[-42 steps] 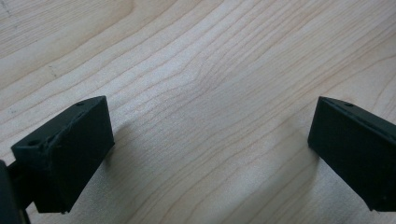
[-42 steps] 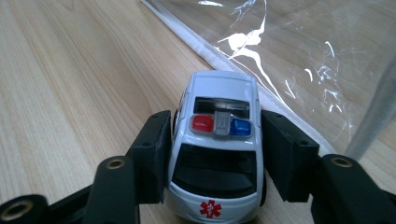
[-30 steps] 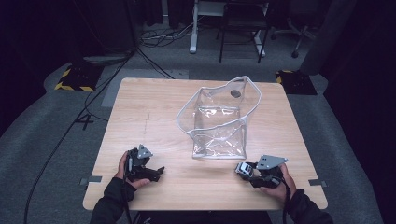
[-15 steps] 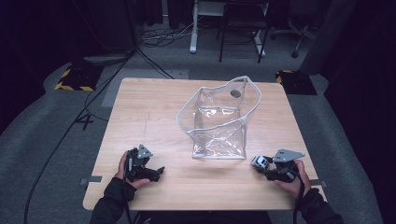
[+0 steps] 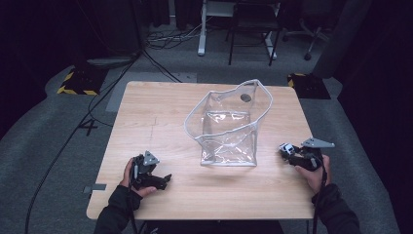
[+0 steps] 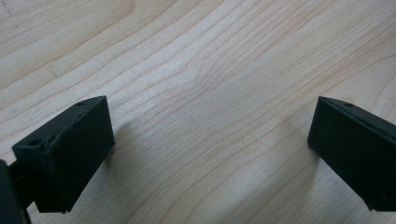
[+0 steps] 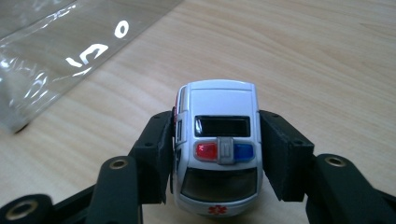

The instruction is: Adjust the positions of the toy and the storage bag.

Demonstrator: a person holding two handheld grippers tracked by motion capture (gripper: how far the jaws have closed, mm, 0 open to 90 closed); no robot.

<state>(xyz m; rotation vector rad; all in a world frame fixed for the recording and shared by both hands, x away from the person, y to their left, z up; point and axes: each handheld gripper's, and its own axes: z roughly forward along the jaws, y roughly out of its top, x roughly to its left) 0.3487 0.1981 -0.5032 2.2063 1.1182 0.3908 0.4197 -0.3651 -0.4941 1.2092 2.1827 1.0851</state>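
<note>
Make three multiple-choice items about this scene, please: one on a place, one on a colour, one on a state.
1. Where does the clear bag stand?
A. middle of the table
B. on the floor
C. in the left tool

2. Which colours are the lights on the toy car roof?
A. green and yellow
B. red and blue
C. white only

3. How is the left tool?
A. shut on the bag
B. shut on the car
C. open, holding nothing

Answers: 1 A, the high view shows it mid-table. 2 B, seen in the right gripper view. 3 C, bare wood lies between its jaws.

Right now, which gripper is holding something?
The right gripper: its jaws squeeze the white toy car. The left gripper gapes over bare table.
</note>
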